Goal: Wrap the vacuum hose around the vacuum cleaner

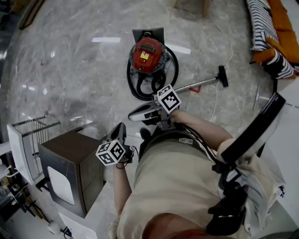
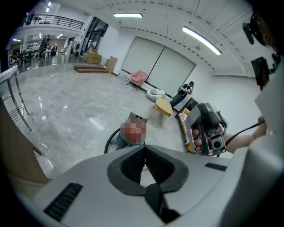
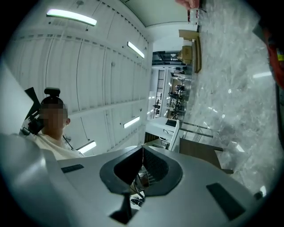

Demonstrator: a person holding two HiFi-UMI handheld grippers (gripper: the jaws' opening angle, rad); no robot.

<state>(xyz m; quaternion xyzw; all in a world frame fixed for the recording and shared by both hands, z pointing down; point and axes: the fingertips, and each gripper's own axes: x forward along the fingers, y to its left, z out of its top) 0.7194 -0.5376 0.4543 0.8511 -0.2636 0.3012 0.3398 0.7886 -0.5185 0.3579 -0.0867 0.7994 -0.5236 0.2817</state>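
The red vacuum cleaner (image 1: 148,55) stands on the marble floor, its black hose (image 1: 135,91) lying in a loop around its near side. Its metal wand (image 1: 201,84) ends in a black nozzle (image 1: 223,75) to the right. Both grippers hang in the air close to the person's body, well short of the vacuum and touching nothing. My left gripper (image 1: 121,127) is shut and empty, its jaws (image 2: 145,151) meeting in front of the vacuum's hose (image 2: 108,139). My right gripper (image 1: 131,115) is shut and empty too, pointing left in the head view; its jaws (image 3: 142,153) are tilted up toward the hall's ceiling.
A brown cabinet (image 1: 70,163) and a white wire rack (image 1: 23,149) stand at the lower left. Striped and orange cushions (image 1: 275,32) lie at the upper right. A thin white cable (image 1: 216,100) trails on the floor by the wand. A wooden stool (image 1: 191,5) stands behind the vacuum.
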